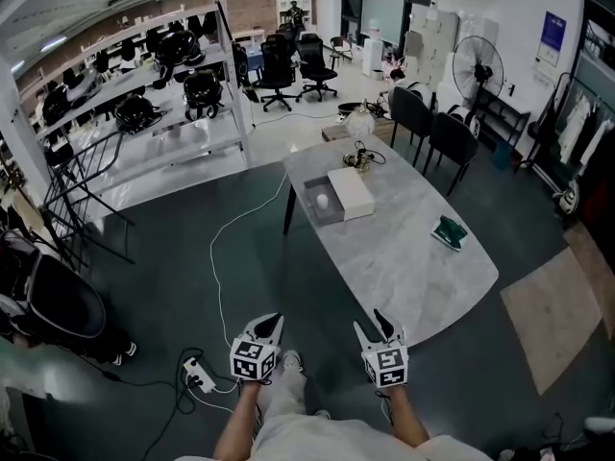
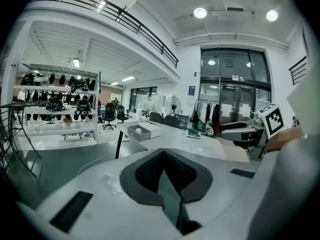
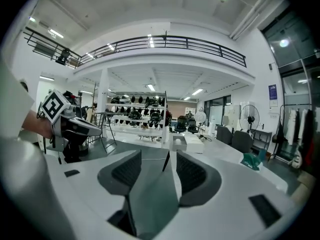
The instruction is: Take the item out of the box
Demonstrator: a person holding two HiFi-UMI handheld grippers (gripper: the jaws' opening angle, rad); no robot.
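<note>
An open grey box (image 1: pixel 317 211) lies on the far half of the grey oval table (image 1: pixel 404 267), with a small white item (image 1: pixel 323 201) inside it. A white lid (image 1: pixel 351 193) lies against the box's right side. The box (image 2: pixel 144 131) is small and distant in the left gripper view, and the box (image 3: pixel 186 143) is equally far off in the right gripper view. My left gripper (image 1: pixel 273 321) is over the floor short of the table's near end, its jaws shut and empty. Beside it, my right gripper (image 1: pixel 371 321) is open and empty.
A green object (image 1: pixel 449 231) lies near the table's right edge. Small clutter with a cable (image 1: pixel 362 157) sits at the far end. Dark chairs (image 1: pixel 437 128) stand to the right, shelving with helmets (image 1: pixel 163 94) to the left. A white cable (image 1: pixel 223 238) and a power strip (image 1: pixel 199 375) lie on the floor.
</note>
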